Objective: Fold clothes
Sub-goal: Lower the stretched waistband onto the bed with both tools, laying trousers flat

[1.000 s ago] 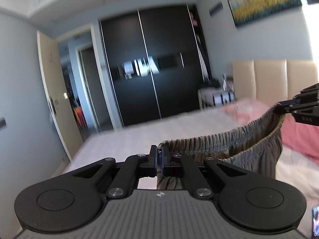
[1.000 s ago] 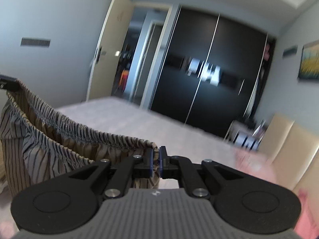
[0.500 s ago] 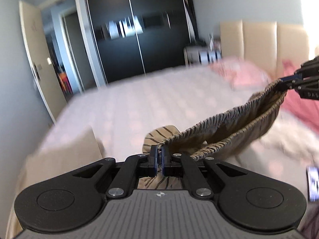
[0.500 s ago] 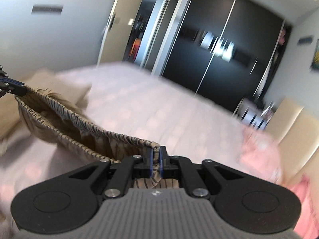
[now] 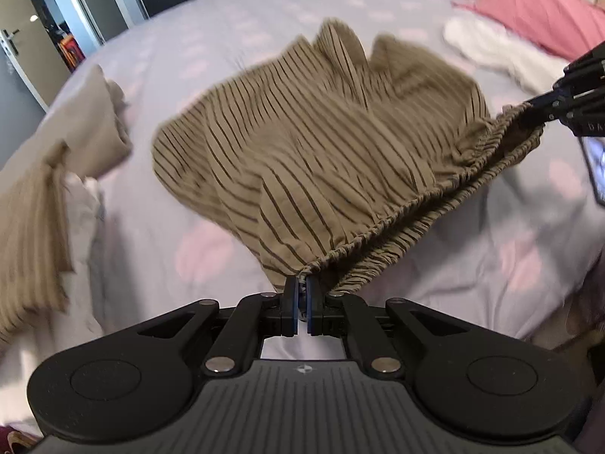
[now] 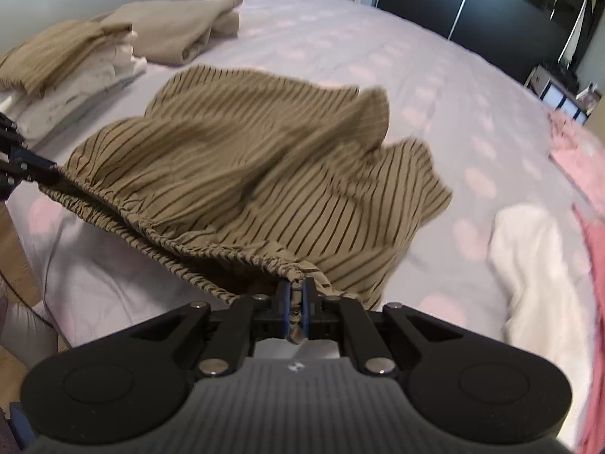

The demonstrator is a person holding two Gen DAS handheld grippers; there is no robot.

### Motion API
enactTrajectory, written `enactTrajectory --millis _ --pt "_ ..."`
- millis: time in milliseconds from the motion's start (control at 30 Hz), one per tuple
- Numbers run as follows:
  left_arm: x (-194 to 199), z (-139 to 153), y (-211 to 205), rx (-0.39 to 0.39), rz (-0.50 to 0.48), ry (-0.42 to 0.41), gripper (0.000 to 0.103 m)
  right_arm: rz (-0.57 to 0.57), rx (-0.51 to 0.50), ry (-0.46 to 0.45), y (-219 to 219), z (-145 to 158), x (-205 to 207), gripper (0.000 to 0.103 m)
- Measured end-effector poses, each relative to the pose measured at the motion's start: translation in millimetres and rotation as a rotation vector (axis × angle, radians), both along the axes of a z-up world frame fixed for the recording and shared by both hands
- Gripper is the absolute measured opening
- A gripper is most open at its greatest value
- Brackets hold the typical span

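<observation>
Striped tan shorts [image 5: 321, 143] hung between my two grippers by the elastic waistband, and in the last second I had swung them down from chest height, where the wardrobe filled both views, to just over the bed [image 5: 234, 30]. My left gripper [image 5: 301, 304] was pinched tight on one end of the waistband, the jaws nearly touching with a sliver of cloth between them; my right gripper [image 6: 298, 312] was clamped on the other end, a fold of fabric bunched in its jaws. Neither grip had changed during the drop. The legs had billowed out ahead of me and were landing on the lilac cover, blurred and rumpled, one leg hem curled up, while the waistband was apparently not yet down, sagging between my hands. At my left lay a stack of folded clothes [image 6: 75, 60]; a white garment [image 6: 540, 265] and pink ones [image 5: 537, 11] waited to my right. I judged the spread nearly done: the waistband needed laying down taut and the legs smoothing before any fold could begin.
</observation>
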State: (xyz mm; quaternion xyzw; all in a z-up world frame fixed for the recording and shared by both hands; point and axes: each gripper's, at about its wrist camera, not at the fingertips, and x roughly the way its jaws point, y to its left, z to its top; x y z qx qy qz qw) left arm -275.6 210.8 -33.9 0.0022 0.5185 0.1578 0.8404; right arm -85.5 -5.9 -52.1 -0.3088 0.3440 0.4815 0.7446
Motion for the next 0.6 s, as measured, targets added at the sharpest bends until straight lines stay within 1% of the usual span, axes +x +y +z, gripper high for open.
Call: enactTrajectory --millis 133,200,233,267,300,333,367,400,467,533,600 --pt "-1 -28 -11 0.043 -0.034 0.058 0.002 -0.027 0.0 0.044 -3 -23 -4 0.007" --pt "-1 -36 -16 0.055 -0.052 0.065 0.003 -0.035 0.004 0.054 -4 -28 -7 0.008" --pt "-2 -38 -18 0.065 -0.052 0.06 0.003 -0.037 0.007 0.055 -4 -30 -8 0.01" --pt "-4 -40 -21 0.085 -0.061 0.053 0.007 -0.049 0.011 0.061 -6 -32 -9 0.012" --pt "-5 -40 -24 0.108 -0.073 0.046 0.013 -0.065 0.016 0.068 -8 -34 -9 0.02" --pt "-6 -41 -27 0.131 -0.086 0.039 0.018 -0.086 0.024 0.08 -11 -36 -9 0.033" --pt "-7 -41 -30 0.163 -0.109 0.028 0.027 -0.109 0.033 0.094 -14 -38 -9 0.038" --pt "-9 -41 -35 0.214 -0.141 0.013 0.035 -0.132 0.042 0.108 -18 -40 -9 0.041" --pt "-13 -41 -47 0.327 -0.209 -0.018 0.042 -0.173 0.049 0.132 -25 -43 -9 0.042" --pt "-14 -47 -56 0.423 -0.28 -0.021 0.042 -0.212 0.052 0.167 -29 -48 -9 0.043" --pt "-11 -54 -60 0.479 -0.323 0.002 0.042 -0.25 0.057 0.217 -33 -56 -9 0.043"
